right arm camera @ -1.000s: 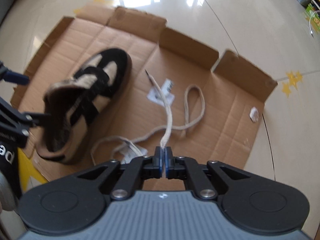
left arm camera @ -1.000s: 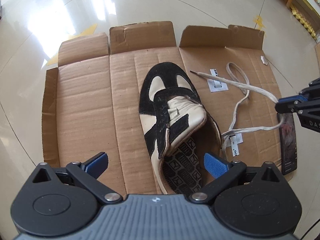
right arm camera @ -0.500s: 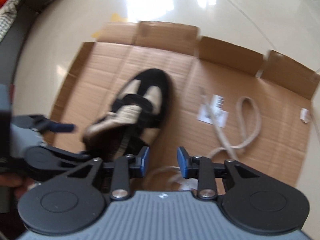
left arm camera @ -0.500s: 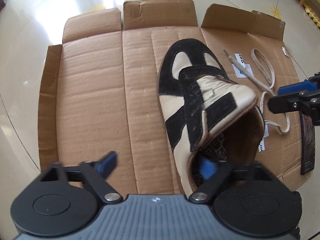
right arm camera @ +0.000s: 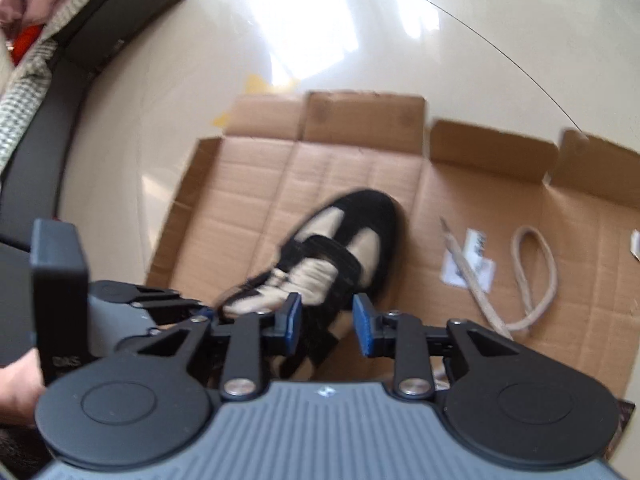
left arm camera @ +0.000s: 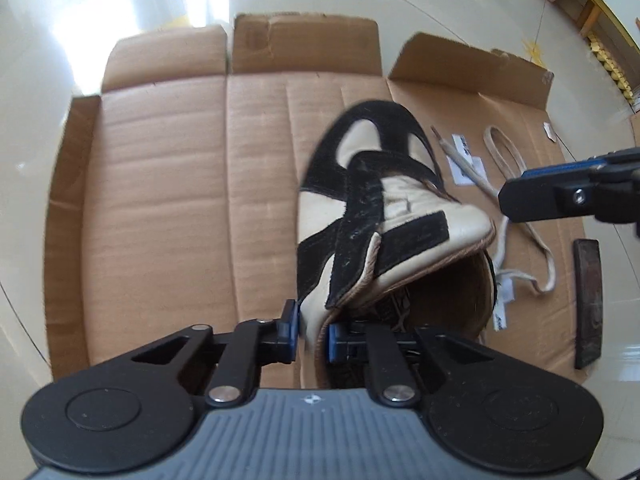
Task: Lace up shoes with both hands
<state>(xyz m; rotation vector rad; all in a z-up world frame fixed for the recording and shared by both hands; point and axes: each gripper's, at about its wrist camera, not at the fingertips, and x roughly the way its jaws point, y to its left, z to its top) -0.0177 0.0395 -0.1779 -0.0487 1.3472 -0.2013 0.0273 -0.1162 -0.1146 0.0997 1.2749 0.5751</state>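
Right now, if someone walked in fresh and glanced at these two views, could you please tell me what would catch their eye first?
The black and cream sneaker dominates, lying on flattened cardboard spread over the glossy floor. The left tool is closing on the rim of its heel opening, with the rim between the blue pads. To the shoe's right, the loose cream shoelace curls on the cardboard, while the right tool hovers over the shoe's side, jaws closing with nothing gripped.

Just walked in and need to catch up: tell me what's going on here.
A person with a gripper in each hand is setting up to lace a shoe on flattened cardboard. The left gripper has its jaws closing on the shoe's heel rim. The right gripper hovers over the shoe, jaws closing with nothing gripped. The lace lies loose on the cardboard beside the shoe, not yet threaded.
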